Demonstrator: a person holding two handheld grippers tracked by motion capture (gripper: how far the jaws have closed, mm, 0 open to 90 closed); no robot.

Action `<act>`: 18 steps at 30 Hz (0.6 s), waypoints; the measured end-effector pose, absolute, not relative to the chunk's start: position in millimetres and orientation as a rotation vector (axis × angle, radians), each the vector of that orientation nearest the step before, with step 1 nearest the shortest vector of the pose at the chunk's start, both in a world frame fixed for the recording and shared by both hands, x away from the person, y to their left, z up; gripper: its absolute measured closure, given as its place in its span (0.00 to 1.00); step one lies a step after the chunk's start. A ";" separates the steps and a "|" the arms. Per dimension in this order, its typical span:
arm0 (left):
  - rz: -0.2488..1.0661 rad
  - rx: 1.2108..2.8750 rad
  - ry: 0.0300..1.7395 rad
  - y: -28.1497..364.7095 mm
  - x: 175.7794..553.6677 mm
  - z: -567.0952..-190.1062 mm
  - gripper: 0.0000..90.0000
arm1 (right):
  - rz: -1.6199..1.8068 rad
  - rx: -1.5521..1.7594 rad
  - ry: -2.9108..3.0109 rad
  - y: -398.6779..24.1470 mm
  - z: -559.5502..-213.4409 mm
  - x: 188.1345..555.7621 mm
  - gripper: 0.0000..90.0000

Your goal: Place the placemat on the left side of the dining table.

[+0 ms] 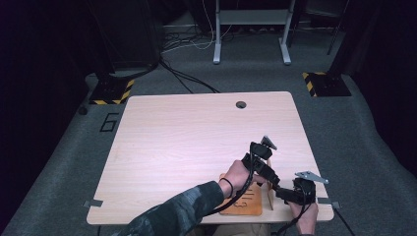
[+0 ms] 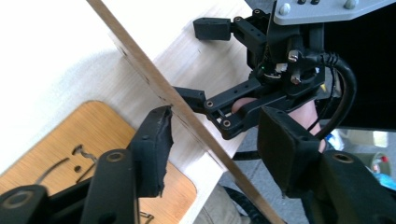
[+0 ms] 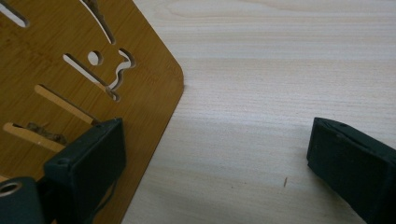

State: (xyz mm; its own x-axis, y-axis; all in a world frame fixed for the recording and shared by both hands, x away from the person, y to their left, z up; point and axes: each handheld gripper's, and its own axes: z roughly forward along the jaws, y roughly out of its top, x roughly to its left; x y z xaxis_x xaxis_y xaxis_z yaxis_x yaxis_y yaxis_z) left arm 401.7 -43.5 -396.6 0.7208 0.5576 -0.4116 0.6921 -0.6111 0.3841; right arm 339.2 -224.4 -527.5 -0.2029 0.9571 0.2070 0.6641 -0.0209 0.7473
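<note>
While the brown base board [image 3: 149, 93] lies flat at the near right corner of the table [image 1: 187, 137], a thin pale panel [image 2: 154, 77] stands on edge just beside it, and that's where the action is. The left gripper [image 2: 217, 126] has a jaw on either side of that panel; one pad sits right against it, the other shows a clear gap, so nothing is pinched, call it straddling rather than grasping. The right gripper [image 3: 215, 140] hangs low by the board with its jaws spread wide and only bare tabletop between them (in the left gripper view one of its jaws seems to touch the panel's far face). My read: this is early going in a slot-together build. One panel is up and being steadied, whether it is seated I cannot tell, and several cut slots in the board lie unfilled. The tabletop is pale wood grain, with a round cable hole [image 1: 240, 104] near the far edge. Around it lie grey carpet, yellow-and-black striped plates [image 1: 112, 92], a figure six [image 1: 109, 122] marked on the floor, loose cables [image 1: 187, 78] and a white desk frame [image 1: 251, 19] in a dark room.
</note>
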 end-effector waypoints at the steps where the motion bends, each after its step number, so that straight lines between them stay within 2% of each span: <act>1: -0.337 2.404 0.949 -44.6 402.5 -396.2 0.53 | 1.084 1.694 1.889 -224.7 -527.4 339.1 0.04; 11: -0.284 2.472 0.909 -66.9 406.4 -391.2 0.62 | 1.067 1.733 1.843 -227.3 -527.1 338.3 0.03; 18: -0.201 2.515 0.895 -79.1 407.5 -388.8 0.68 | 1.068 1.763 1.801 -230.1 -527.4 337.4 0.03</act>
State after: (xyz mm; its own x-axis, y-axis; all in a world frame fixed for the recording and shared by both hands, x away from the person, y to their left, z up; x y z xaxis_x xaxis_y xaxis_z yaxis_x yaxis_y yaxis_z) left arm 407.5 -79.1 -388.8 0.7776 0.5614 -0.2832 0.6285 -0.6825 0.3730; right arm 337.4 -230.1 -527.4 -0.1235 0.9668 0.2237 0.6598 -0.0884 0.7462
